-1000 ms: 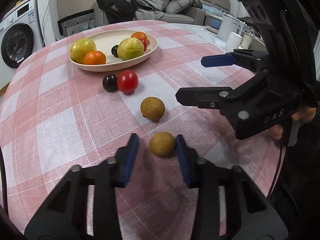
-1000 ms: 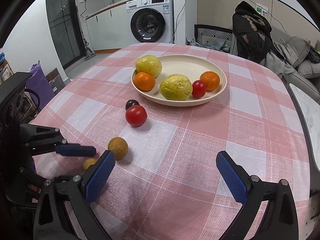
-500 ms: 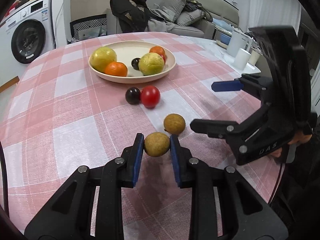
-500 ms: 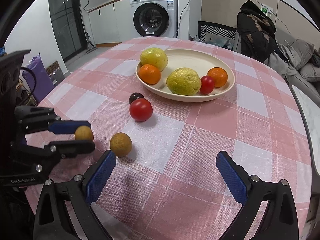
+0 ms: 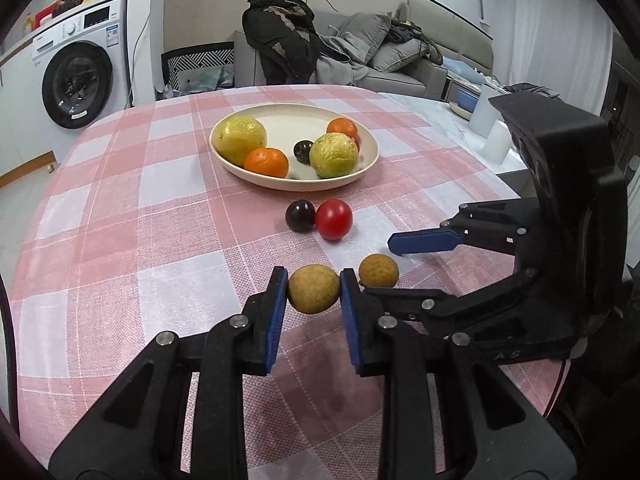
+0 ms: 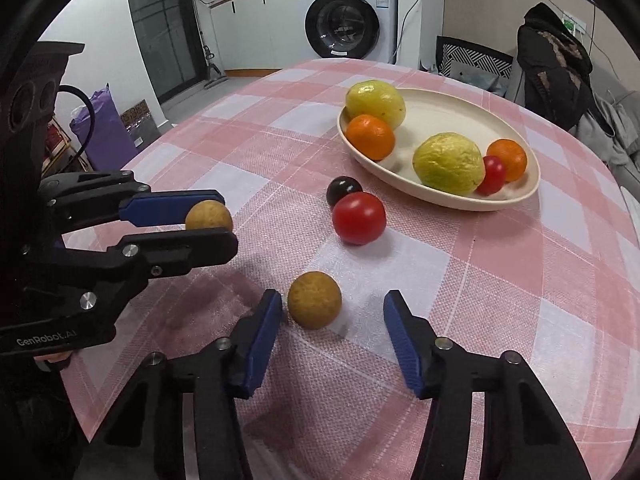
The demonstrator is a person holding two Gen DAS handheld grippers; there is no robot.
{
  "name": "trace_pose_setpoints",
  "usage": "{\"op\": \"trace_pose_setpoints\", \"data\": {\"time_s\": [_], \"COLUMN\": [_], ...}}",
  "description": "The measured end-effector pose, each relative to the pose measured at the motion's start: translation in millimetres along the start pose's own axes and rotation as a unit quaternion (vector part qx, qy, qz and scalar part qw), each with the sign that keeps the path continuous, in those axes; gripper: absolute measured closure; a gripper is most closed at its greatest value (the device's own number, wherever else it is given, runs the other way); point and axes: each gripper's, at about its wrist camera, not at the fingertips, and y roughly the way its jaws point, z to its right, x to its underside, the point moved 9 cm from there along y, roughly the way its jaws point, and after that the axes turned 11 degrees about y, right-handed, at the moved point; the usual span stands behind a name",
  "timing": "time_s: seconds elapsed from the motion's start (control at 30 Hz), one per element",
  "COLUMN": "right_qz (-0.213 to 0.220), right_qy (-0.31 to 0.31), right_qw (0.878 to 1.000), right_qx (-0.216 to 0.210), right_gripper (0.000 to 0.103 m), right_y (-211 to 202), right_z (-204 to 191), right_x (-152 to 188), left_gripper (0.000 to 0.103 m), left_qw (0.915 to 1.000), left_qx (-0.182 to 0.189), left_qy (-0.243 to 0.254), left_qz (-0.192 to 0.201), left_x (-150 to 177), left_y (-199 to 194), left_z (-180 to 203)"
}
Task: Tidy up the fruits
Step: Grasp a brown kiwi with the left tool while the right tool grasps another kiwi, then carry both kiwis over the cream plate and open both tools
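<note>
My left gripper (image 5: pixel 314 292) is shut on a small brown round fruit (image 5: pixel 314 288) and holds it just above the pink checked cloth. It also shows in the right wrist view, where the held fruit (image 6: pixel 208 216) sits between its pads. My right gripper (image 6: pixel 332 320) straddles a second brown fruit (image 6: pixel 315 300) on the cloth. Its jaws are closing, and both pads still stand off the fruit. A red tomato (image 6: pixel 359 218) and a dark round fruit (image 6: pixel 344 190) lie between the grippers and the cream plate (image 6: pixel 532 176), which holds several fruits.
The plate (image 5: pixel 372 152) sits toward the far side of the table. White cups (image 5: pixel 498 140) stand by the table's right edge. A washing machine (image 5: pixel 76 80) and a sofa with clothes (image 5: pixel 360 52) lie beyond the table.
My left gripper closed on the near brown fruit and lifted it. My right gripper came down around the other brown fruit and its jaws narrowed a lot.
</note>
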Motion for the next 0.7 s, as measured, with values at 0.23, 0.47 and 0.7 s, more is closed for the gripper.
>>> {"op": "trace_pose_setpoints", "data": {"time_s": [0.23,0.47,0.7], "right_qz": [0.004,0.009,0.036], "right_qy": [-0.008,-0.008,0.001], "right_qw": [1.0,1.0,0.999], "right_qx": [-0.01,-0.017,-0.019], "right_gripper": [0.075,0.076,0.076], "right_y": [0.8,-0.9,-13.7], "right_z": [-6.5,-8.6,-4.1], "right_x": [1.5,0.0,-9.2], "left_gripper": [0.079,0.079,0.079], "left_qw": [1.0,0.9999,0.9998], "left_qx": [-0.004,-0.008,-0.013], "left_qy": [-0.006,-0.007,-0.013], "left_qz": [-0.001,0.006,0.01], "left_x": [0.9,-1.4,-3.9], "left_y": [2.4,0.3,0.5], "left_z": [-4.0,-5.5,-9.6]}}
